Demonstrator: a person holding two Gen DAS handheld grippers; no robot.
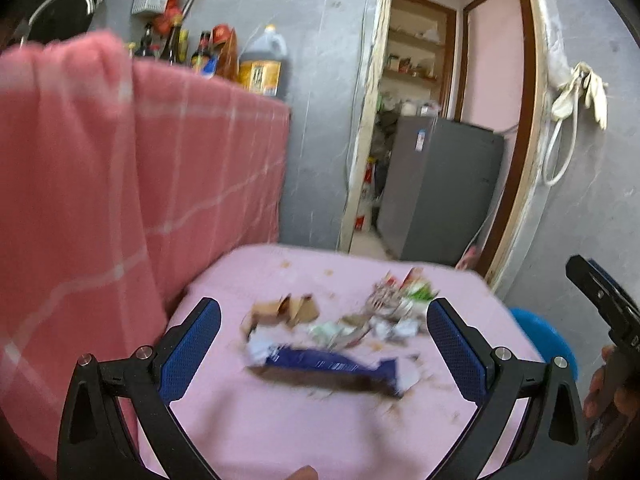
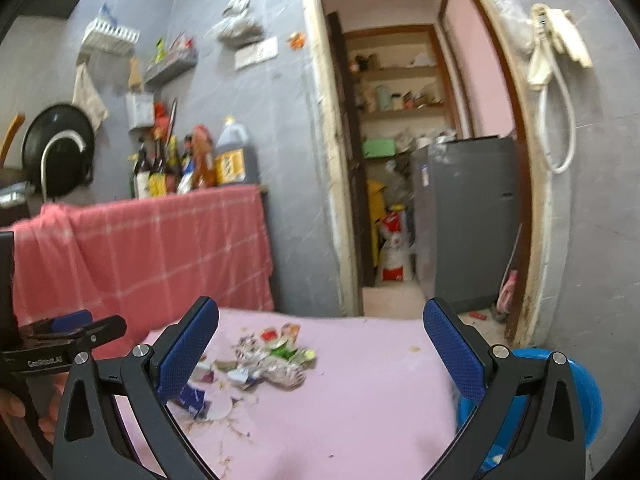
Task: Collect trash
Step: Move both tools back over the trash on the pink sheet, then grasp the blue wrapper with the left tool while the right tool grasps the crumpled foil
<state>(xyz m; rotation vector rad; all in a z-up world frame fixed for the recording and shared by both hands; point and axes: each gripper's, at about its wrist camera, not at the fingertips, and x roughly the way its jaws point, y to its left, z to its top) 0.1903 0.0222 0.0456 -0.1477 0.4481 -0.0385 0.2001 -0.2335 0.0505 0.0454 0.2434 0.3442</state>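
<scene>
A pile of trash lies on a pink table (image 1: 280, 420): a dark blue wrapper (image 1: 324, 366), torn brown cardboard (image 1: 284, 310), crumpled foil and colourful wrappers (image 1: 396, 300). My left gripper (image 1: 324, 332) is open and empty, held above the table with the blue wrapper between its fingers' line of sight. My right gripper (image 2: 320, 340) is open and empty, above the table (image 2: 360, 400) short of the trash pile (image 2: 268, 360). The blue wrapper (image 2: 192, 396) shows by its left finger. Each gripper shows at the other view's edge.
A blue bin (image 2: 580, 396) stands at the table's right side, also in the left wrist view (image 1: 548, 340). A pink checked cloth (image 1: 120, 200) hangs at the left over a counter with bottles (image 2: 188, 164). A doorway (image 2: 400, 200) with a grey fridge lies beyond.
</scene>
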